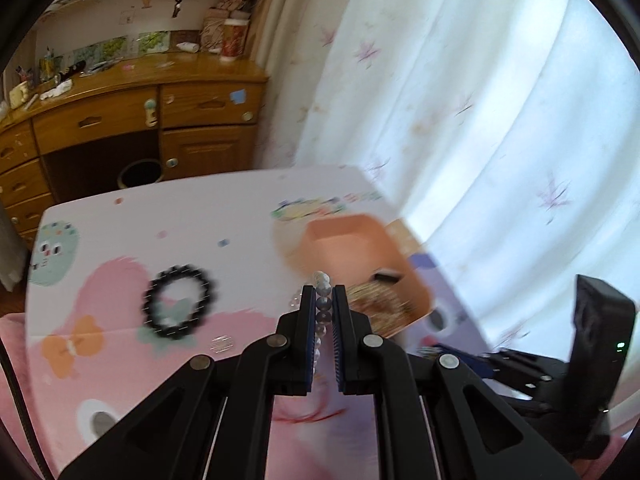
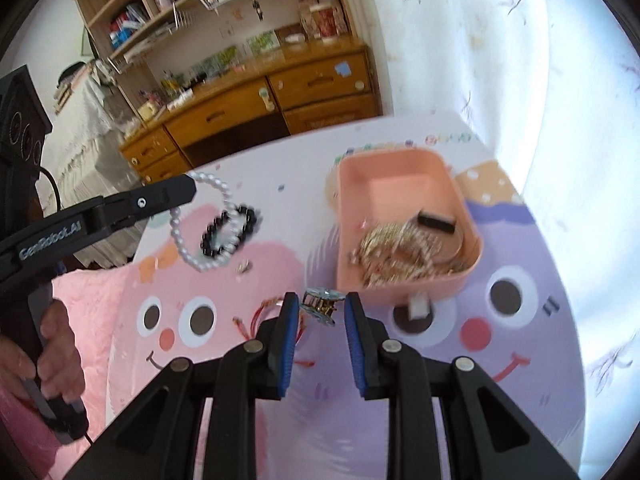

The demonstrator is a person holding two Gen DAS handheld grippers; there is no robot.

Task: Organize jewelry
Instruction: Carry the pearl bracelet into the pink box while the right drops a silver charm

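A bedroom with a wooden desk (image 2: pixel 280 96) and flowered curtains (image 1: pixel 460 100) lies behind a table covered by a cartoon-printed cloth (image 2: pixel 224 280) in pink and lilac.

The biggest thing on the cloth is the peach tray (image 2: pixel 404 216), ahead and to the right of the right tongs (image 2: pixel 322 308); gold chains and a small dark piece are heaped in its near end, so it seems to be where the jewelry gets gathered.

The left tongs (image 1: pixel 323 300) are pinched on a pearl bracelet (image 1: pixel 322 280), lifted clear of the cloth; the right view shows the loop hanging from their tips. From the left tongs the tray sits just ahead and to the right, which suggests the pearls are headed there.

A black bead bracelet (image 1: pixel 178 302) lies on the cloth, left of the left tongs.

The right tongs are spread apart over a small gold-and-silver ornament (image 2: pixel 322 306), which sits between the blue pads; whether it touches either pad is unclear. Red cord (image 2: pixel 256 314) lies just left of them.
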